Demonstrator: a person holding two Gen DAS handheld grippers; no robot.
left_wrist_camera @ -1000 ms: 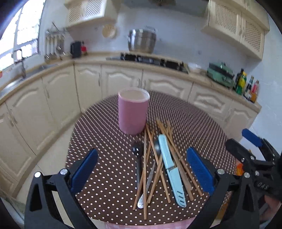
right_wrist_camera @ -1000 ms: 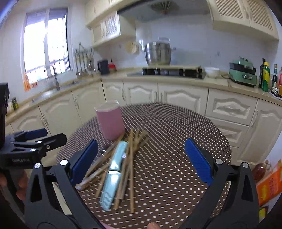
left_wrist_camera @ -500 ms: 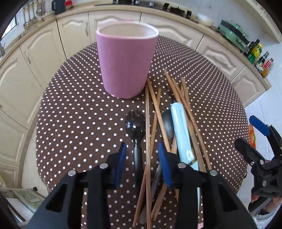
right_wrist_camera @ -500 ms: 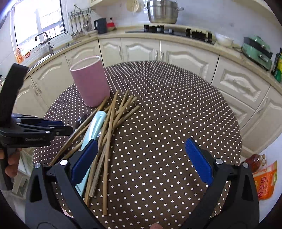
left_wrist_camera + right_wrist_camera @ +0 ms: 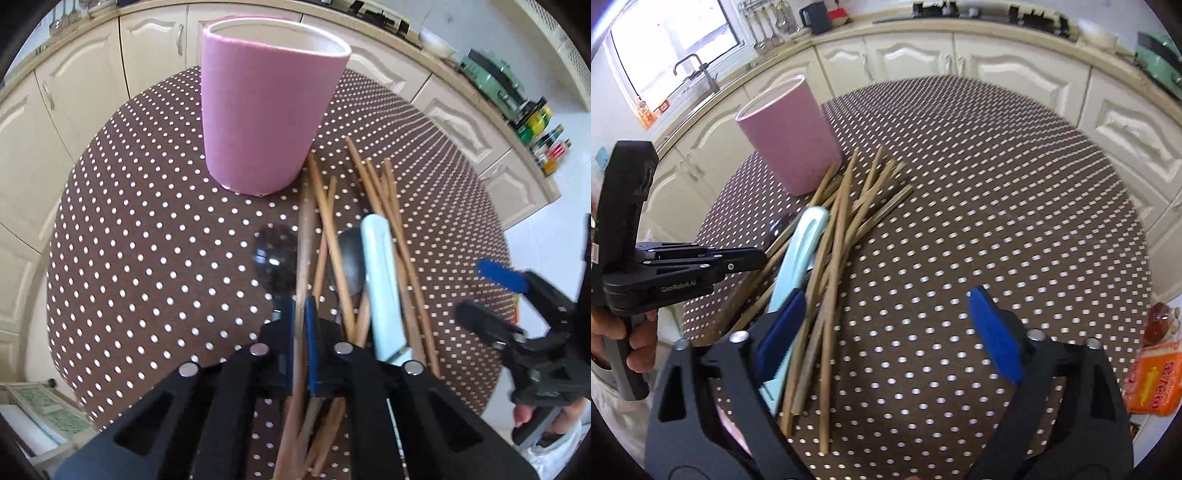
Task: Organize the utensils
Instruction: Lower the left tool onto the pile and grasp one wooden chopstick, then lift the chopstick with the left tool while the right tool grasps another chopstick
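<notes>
A pink cup (image 5: 266, 107) stands upright on the dotted table (image 5: 147, 240), also in the right wrist view (image 5: 790, 136). Beside it lie several wooden chopsticks (image 5: 373, 184), a black fork (image 5: 275, 254), a dark spoon (image 5: 349, 262) and a light-blue sheathed knife (image 5: 380, 280). My left gripper (image 5: 303, 317) is shut on one wooden chopstick (image 5: 304, 236) that points toward the cup. My right gripper (image 5: 890, 328) is open above the table's near side, its left finger over the knife (image 5: 798, 254) and the chopstick pile (image 5: 849, 210).
Cream kitchen cabinets (image 5: 960, 59) and a counter ring the table. A sink and window (image 5: 683, 48) are at far left. An orange packet (image 5: 1156, 376) lies on the floor at right. A green-patterned box (image 5: 40, 410) sits low at left.
My left gripper has moved down to the pile and shut on one chopstick. My right gripper has dropped closer to the table, still open.
</notes>
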